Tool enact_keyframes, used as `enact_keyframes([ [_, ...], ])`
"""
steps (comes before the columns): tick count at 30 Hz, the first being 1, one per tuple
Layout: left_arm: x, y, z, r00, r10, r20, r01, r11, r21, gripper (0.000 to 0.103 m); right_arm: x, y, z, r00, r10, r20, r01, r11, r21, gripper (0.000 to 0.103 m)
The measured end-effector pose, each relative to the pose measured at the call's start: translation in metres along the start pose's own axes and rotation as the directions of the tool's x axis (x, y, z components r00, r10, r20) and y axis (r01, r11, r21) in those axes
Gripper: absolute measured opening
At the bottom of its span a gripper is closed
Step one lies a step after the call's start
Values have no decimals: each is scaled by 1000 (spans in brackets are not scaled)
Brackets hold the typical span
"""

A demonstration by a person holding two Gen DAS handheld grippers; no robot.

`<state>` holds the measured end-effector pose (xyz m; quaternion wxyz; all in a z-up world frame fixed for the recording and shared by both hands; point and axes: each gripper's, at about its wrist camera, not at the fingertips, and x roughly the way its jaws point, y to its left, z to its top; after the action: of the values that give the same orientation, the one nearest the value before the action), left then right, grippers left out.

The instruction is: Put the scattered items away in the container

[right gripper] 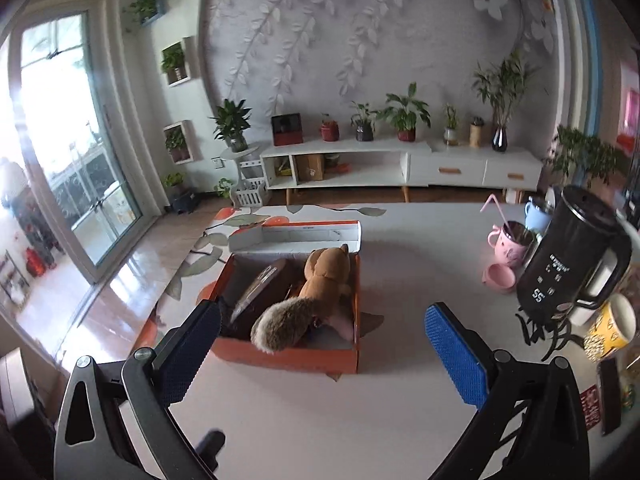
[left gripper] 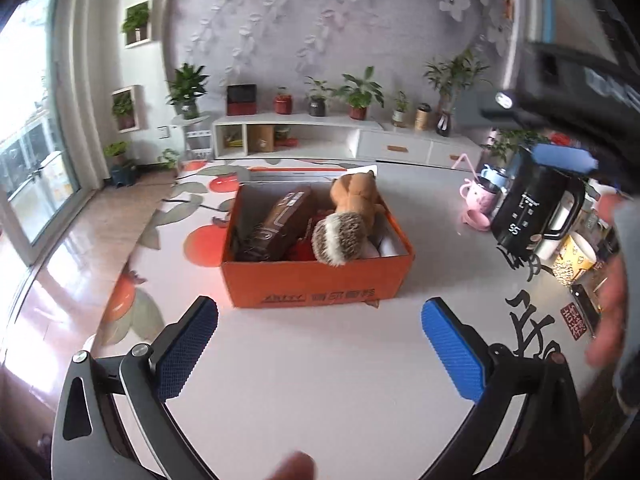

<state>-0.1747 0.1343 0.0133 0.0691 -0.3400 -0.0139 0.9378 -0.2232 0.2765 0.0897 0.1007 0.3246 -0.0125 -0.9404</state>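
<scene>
An orange cardboard box stands open on the white table, also in the right wrist view. Inside lie a brown plush squirrel with a bushy grey tail, a dark brown packet and something red beneath. The squirrel and packet also show in the right wrist view. My left gripper is open and empty, just short of the box front. My right gripper is open and empty, over the box's near right corner. The other gripper shows blurred at the upper right of the left wrist view.
A black electric kettle reading 55, a pink cup with a straw, a pink lid, a blue mug and a yellow popcorn cup stand at the table's right. The box lid stands open behind.
</scene>
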Motion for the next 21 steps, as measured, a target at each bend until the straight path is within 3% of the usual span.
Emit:
enact_keyframes([
  [3, -15, -7, -8, 998, 51, 39, -53, 998, 44, 103, -20, 13, -15, 1000, -21, 11, 21, 998, -53, 103],
  [7, -30, -7, -17, 998, 41, 46, -43, 998, 36, 103, -37, 18, -35, 996, -87, 11, 88, 994, -66, 103],
  [13, -49, 1, -29, 995, 76, 58, -77, 997, 3, 103, -55, 8, -58, 992, -117, 35, 118, 992, -33, 103],
  [21, -54, 17, -20, 994, 103, 33, -103, 995, 5, 103, -39, 18, -62, 991, -137, -7, 136, 988, -68, 103],
])
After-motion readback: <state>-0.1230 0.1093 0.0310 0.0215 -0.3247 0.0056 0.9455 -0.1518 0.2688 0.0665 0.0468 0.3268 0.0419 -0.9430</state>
